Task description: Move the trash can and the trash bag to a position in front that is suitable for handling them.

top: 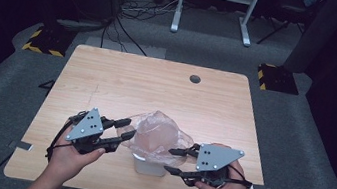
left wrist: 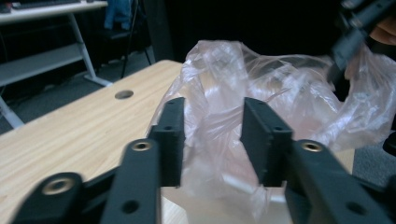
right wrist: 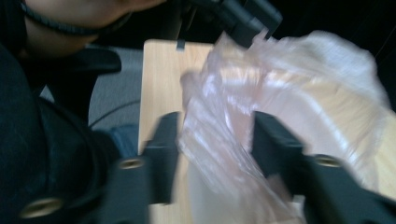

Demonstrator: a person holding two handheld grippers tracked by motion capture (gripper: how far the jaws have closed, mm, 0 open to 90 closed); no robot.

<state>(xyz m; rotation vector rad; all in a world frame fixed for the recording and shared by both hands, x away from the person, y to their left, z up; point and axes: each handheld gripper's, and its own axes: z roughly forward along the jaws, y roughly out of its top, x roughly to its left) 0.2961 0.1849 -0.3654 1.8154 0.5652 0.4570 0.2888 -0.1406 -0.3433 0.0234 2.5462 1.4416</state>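
Observation:
A crumpled clear plastic bag (top: 158, 132) sits puffed up in a small white container (top: 150, 165) near the table's front edge. My left gripper (top: 126, 128) is open at the bag's left side, its jaws spread beside the plastic. In the left gripper view the bag (left wrist: 280, 93) bulges between and beyond the open jaws of the left gripper (left wrist: 212, 135). My right gripper (top: 169, 160) is open at the bag's right side, above the container's rim. In the blurred right gripper view a fold of the bag (right wrist: 224, 140) lies between the spread jaws of the right gripper (right wrist: 217, 149).
The light wooden table (top: 108, 80) has a round cable hole (top: 195, 79) at the back. Grey carpet surrounds it, with a white desk frame (top: 214, 10) and cables behind. A person's hands hold both grippers from the front edge.

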